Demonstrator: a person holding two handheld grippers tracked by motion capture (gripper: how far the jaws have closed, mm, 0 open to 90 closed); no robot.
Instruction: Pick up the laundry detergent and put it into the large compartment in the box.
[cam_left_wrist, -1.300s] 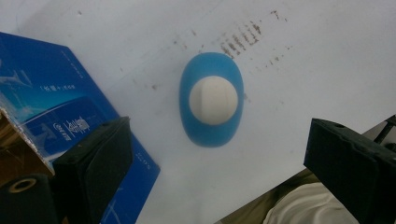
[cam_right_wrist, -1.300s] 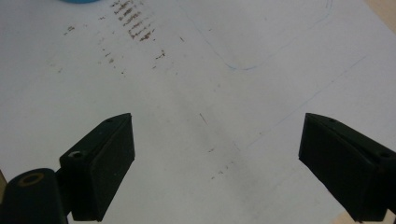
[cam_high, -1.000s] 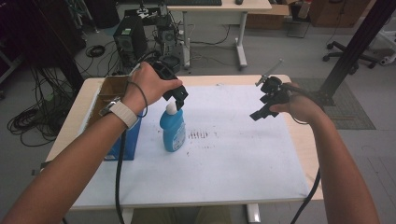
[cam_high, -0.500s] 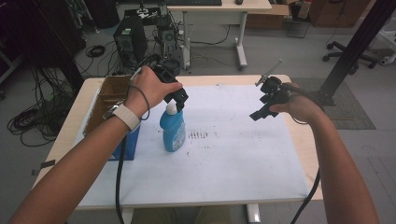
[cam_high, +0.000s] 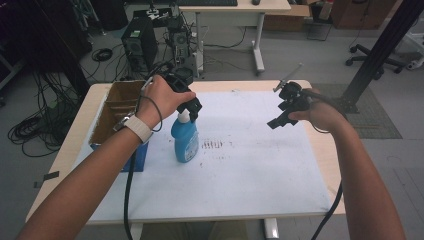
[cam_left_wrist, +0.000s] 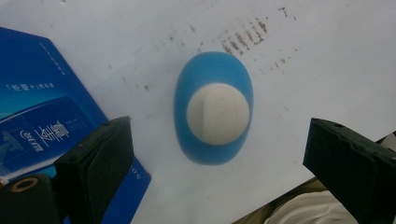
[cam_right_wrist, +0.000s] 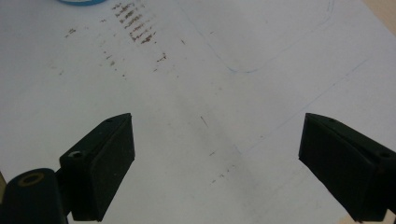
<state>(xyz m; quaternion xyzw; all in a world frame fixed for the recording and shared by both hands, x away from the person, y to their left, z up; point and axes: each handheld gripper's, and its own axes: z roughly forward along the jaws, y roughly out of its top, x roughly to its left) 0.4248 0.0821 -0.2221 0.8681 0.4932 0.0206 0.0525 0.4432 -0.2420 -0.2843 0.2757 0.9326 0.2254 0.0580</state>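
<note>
A blue bottle (cam_high: 184, 140) with a white cap (cam_high: 184, 116) stands upright on the white sheet, left of centre. My left gripper (cam_high: 192, 108) hovers right above the cap, pointing straight down. From the left gripper view I look down on the cap (cam_left_wrist: 217, 113), and the jaws stand wide apart on either side of it without touching; this gripper (cam_left_wrist: 215, 161) is open. My right gripper (cam_high: 276, 121) is held in the air over the right part of the sheet, open (cam_right_wrist: 217, 158), with nothing between its jaws.
A blue box (cam_high: 135, 156) stands beside the bottle on the left, with an open cardboard box (cam_high: 118, 102) behind it. The white sheet (cam_high: 240, 185) carries a patch of dark smudges (cam_high: 213, 144) near the bottle. Cables trail from both grippers toward the table's near edge.
My left gripper has shifted slightly over the bottle's cap. The right gripper has barely moved.
</note>
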